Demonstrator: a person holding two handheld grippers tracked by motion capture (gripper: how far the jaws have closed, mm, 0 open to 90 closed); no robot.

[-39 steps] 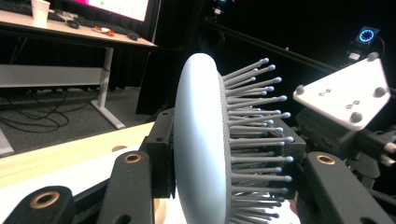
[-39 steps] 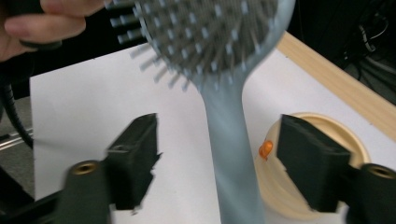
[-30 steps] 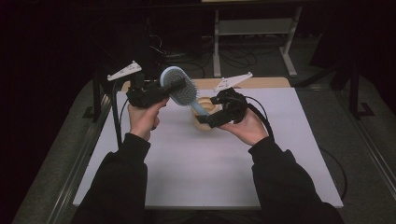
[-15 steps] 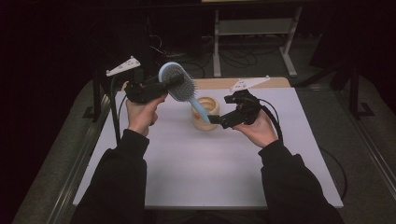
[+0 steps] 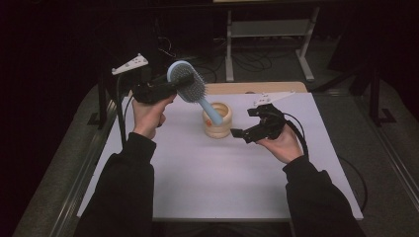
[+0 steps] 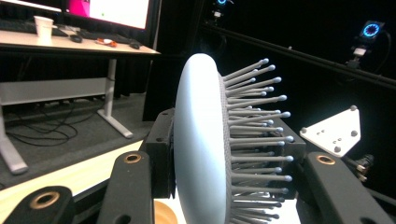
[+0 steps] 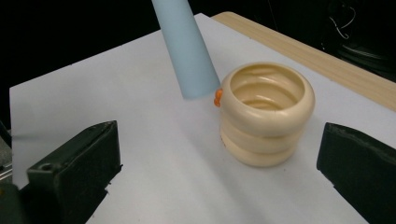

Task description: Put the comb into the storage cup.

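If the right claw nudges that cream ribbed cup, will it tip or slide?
The cream cup looks squat and wide-based, so it likely slides rather than tips. Its glossy surface may be slippery on the white sheet. It looks empty, so probably light.

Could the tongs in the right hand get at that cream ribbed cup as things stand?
Probably yes. The right tongs stand open beside the cream ribbed cup, with bare white tabletop between. The pale blue hairbrush handle hangs just over its far rim.

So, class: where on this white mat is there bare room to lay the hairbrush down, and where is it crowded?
Free: the white mat between the forearms, in front of the cream holder, and its far right corner. Crowded: the middle back, where the hairbrush, held by the left gripper, hangs over the holder and the open right gripper hovers beside it.
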